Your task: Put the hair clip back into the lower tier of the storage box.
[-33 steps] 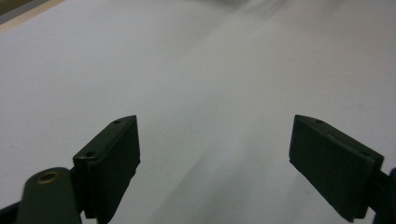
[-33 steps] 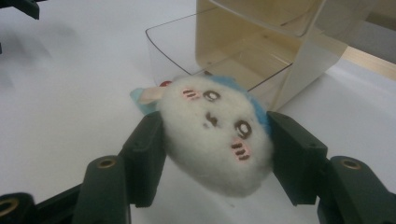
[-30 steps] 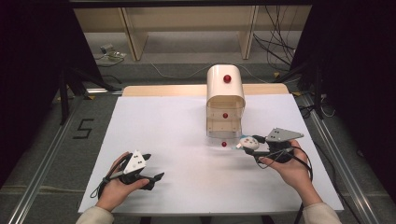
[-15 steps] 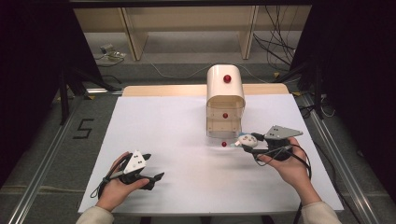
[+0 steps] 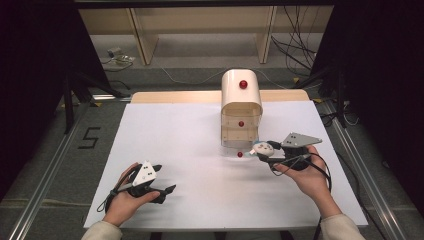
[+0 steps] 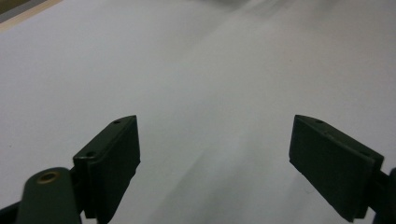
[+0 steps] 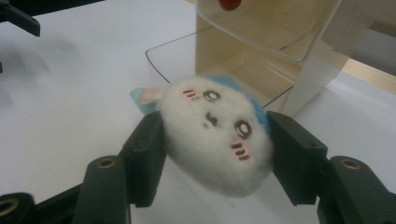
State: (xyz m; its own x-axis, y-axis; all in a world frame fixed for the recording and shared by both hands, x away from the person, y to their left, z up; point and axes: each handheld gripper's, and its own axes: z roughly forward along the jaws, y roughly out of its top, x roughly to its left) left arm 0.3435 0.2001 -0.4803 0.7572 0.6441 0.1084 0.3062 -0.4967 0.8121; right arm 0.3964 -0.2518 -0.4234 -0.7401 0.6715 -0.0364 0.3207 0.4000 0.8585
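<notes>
The right gripper point(image 7: 215, 154) has its fingers point(image 7: 147, 154) squeezed on a little fluffy toy point(image 7: 217, 140). So the toy is picked up. It sits just in front of the small drawer box point(image 5: 241, 107), near the right side of the counter point(image 5: 175, 145). The bottom clear drawer point(image 7: 177, 60) is pulled out, and the toy is not in it yet. I think it goes in there next. The toy is tipped: its long side runs slantwise between the fingers, and its face looks back at the gripper. The left gripper point(image 5: 152, 182) rests near the front left corner, fingers wide, holding nothing.

Grey floor point(image 5: 60, 150) — wooden shelving point(image 5: 200, 25) behind
</notes>
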